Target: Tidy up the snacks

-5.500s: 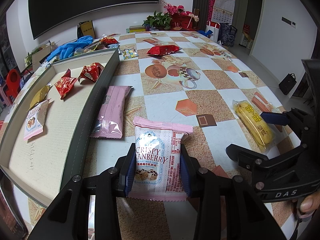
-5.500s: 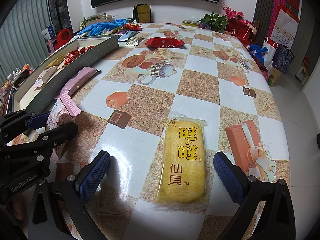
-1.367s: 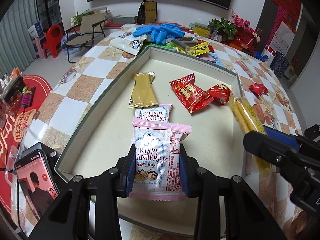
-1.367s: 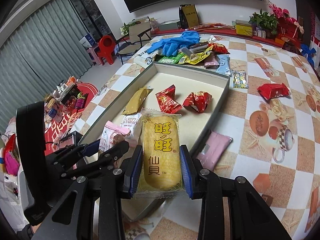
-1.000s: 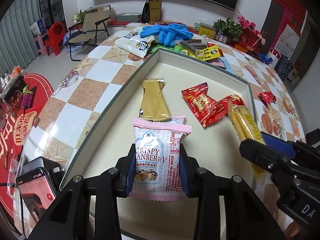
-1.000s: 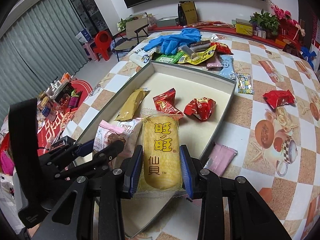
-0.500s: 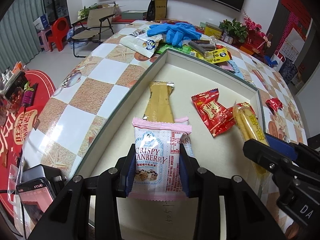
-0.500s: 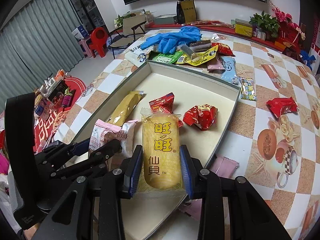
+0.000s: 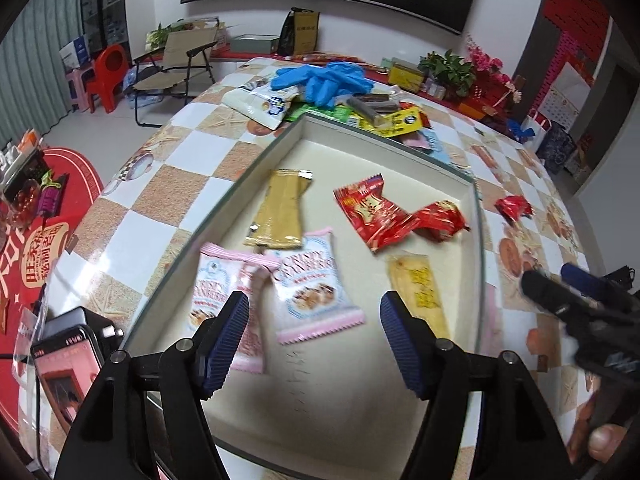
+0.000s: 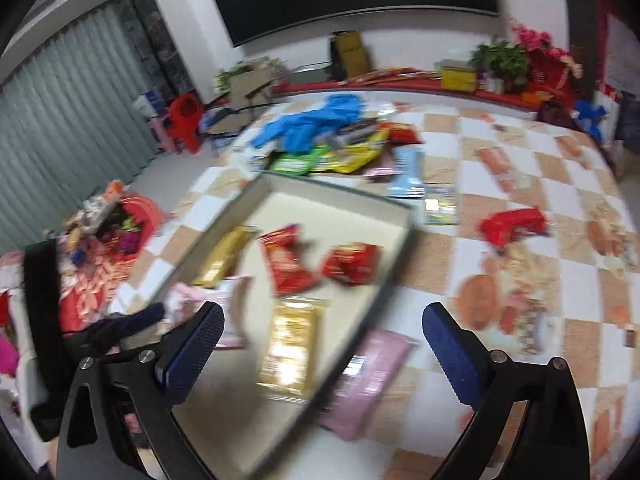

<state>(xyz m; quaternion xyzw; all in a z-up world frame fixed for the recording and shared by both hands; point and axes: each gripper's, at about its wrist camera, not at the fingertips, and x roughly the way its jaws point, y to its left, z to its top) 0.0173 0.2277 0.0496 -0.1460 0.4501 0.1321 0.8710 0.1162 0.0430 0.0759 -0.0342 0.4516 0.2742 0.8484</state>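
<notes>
A grey tray (image 9: pixel 384 136) with a cream floor holds a gold bar (image 9: pixel 280 212), two red packets (image 9: pixel 372 212) and a cranberry packet (image 9: pixel 316 280). My left gripper (image 9: pixel 314 340) hovers over its near end, jaws opening. A second pink cranberry packet (image 9: pixel 224 300) lies blurred on the tray floor by the left pad, free of both pads. My right gripper (image 10: pixel 322 352) is also opening wide above the tray (image 10: pixel 336 192). The yellow rice-cracker packet (image 10: pixel 290 348) lies on the tray floor below it, untouched. That cracker packet (image 9: pixel 420 292) also shows in the left wrist view.
A pink packet (image 10: pixel 368 380) lies on the table just outside the tray's right wall. A red packet (image 10: pixel 512 226) sits farther right. Blue gloves (image 9: pixel 324 80) and several snack bags are heaped beyond the tray's far end. A phone (image 9: pixel 68 368) lies left of the tray.
Both grippers went from shut on their packets to open. The cranberry packet and the yellow cracker packet dropped out onto the tray floor. Both hands drew back a little.
</notes>
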